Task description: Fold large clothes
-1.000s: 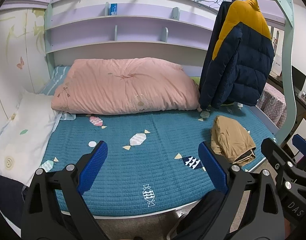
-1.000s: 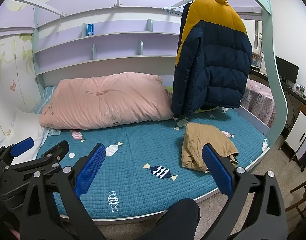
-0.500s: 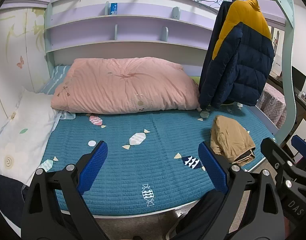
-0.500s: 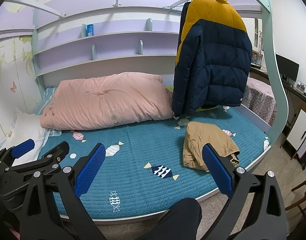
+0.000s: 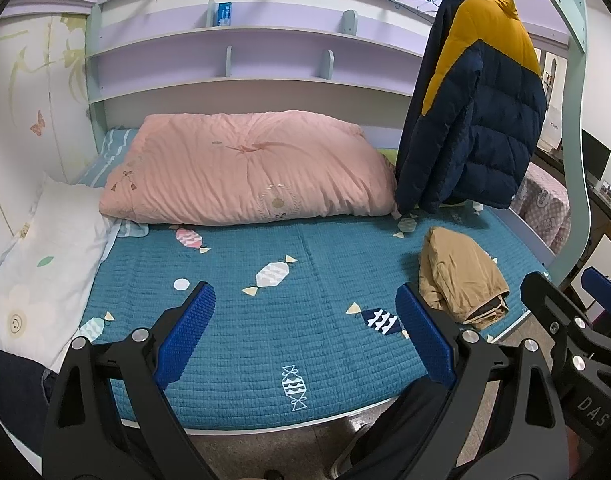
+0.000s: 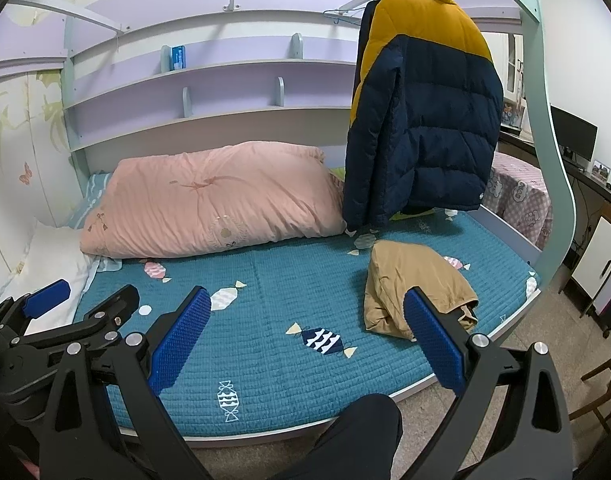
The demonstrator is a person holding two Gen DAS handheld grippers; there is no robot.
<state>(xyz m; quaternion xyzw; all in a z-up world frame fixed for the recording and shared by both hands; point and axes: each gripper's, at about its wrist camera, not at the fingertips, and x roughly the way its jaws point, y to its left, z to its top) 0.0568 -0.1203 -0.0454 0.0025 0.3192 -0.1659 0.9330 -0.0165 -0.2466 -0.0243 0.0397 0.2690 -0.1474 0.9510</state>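
A crumpled tan garment (image 5: pixel 461 276) (image 6: pixel 413 280) lies on the right side of the teal quilted bed (image 5: pixel 265 320) (image 6: pixel 265 340). A navy and yellow puffer jacket (image 5: pixel 477 120) (image 6: pixel 421 112) hangs from a rail above the bed's far right. My left gripper (image 5: pixel 305 336) is open and empty, held above the bed's front edge. My right gripper (image 6: pixel 305 340) is open and empty too, with its right finger in front of the tan garment. Each gripper shows at the edge of the other's view.
A pink duvet (image 5: pixel 249 172) lies folded along the back of the bed. A white pillow (image 5: pixel 45 264) sits at the left. Lilac shelves (image 5: pixel 245 60) run behind. A checked table (image 6: pixel 521 200) and a monitor (image 6: pixel 573 132) stand right. My dark-trousered knee (image 6: pixel 357 432) is below.
Both views have shifted very slightly; the grippers stay open and nothing on the bed has moved.
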